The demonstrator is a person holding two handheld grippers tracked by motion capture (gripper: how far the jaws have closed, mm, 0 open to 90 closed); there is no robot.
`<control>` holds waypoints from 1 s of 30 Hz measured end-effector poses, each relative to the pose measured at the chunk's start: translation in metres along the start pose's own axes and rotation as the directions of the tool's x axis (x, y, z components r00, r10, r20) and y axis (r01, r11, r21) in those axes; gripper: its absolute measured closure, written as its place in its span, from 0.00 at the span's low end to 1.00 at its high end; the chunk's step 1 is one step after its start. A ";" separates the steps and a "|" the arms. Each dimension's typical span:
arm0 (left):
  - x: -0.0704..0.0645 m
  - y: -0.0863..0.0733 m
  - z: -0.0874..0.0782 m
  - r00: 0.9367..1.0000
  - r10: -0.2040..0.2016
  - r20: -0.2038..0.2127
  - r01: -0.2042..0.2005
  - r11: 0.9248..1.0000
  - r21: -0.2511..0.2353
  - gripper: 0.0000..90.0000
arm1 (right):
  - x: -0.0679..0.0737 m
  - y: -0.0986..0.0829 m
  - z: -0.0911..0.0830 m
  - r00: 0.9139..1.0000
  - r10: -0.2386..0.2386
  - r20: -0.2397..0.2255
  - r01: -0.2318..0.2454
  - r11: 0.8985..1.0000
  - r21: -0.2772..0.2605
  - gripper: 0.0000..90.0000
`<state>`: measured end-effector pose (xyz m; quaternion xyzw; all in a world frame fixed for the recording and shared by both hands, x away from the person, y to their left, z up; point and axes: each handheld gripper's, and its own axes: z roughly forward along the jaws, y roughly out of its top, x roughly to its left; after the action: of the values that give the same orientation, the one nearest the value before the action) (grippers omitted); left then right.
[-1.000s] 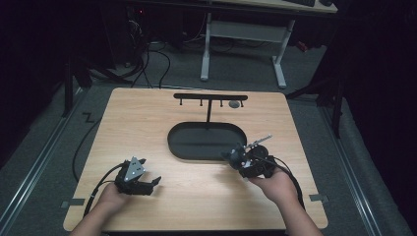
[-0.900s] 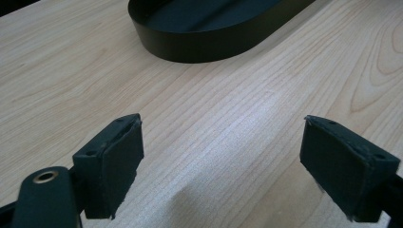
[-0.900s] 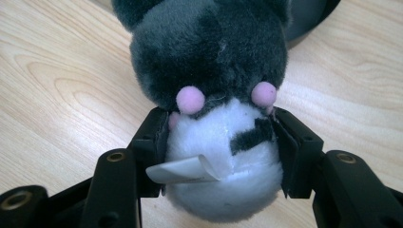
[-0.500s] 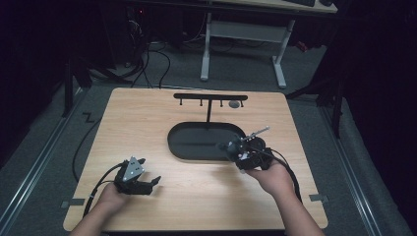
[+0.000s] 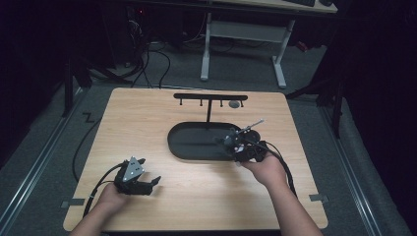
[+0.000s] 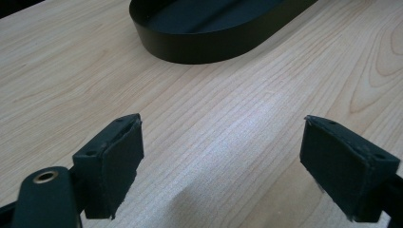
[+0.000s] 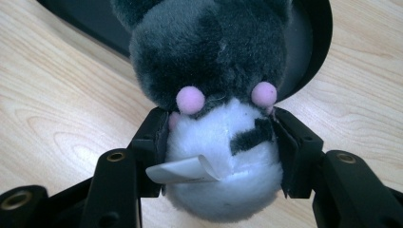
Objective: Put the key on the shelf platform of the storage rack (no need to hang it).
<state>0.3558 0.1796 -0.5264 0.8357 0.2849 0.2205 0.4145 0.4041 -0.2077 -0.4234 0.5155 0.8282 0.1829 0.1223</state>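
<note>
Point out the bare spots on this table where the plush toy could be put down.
Free: the wood left of the black oval tray, up to the table's left edge; the near strip between the left tongs and the right hand; the tray's own left half. Crowded: the tray's right end, where the right tongs hold the plush toy, and around the hook rack behind.

Overhead light brightens the pale woodgrain table [image 5: 147, 123] while its surroundings fall into darkness; a soft sheen glazes its grain, and close-ups stay sharp.
</note>
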 end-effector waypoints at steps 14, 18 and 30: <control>0.000 0.000 0.000 1.000 -0.003 0.001 0.003 1.000 0.001 0.17 | -0.002 0.018 0.008 1.000 0.015 0.003 -0.015 1.000 -0.005 0.51; 0.001 0.000 0.000 1.000 -0.006 0.003 0.006 1.000 0.001 0.17 | -0.003 0.027 0.012 1.000 0.021 0.012 -0.021 1.000 -0.006 0.51; 0.001 0.000 0.000 1.000 -0.010 0.003 0.010 1.000 -0.001 0.17 | -0.011 0.041 0.029 0.998 0.062 0.017 -0.062 0.998 -0.007 0.51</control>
<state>0.3567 0.1802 -0.5264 0.8344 0.2883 0.2171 0.4165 0.4536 -0.1958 -0.4322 0.5420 0.8102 0.1849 0.1254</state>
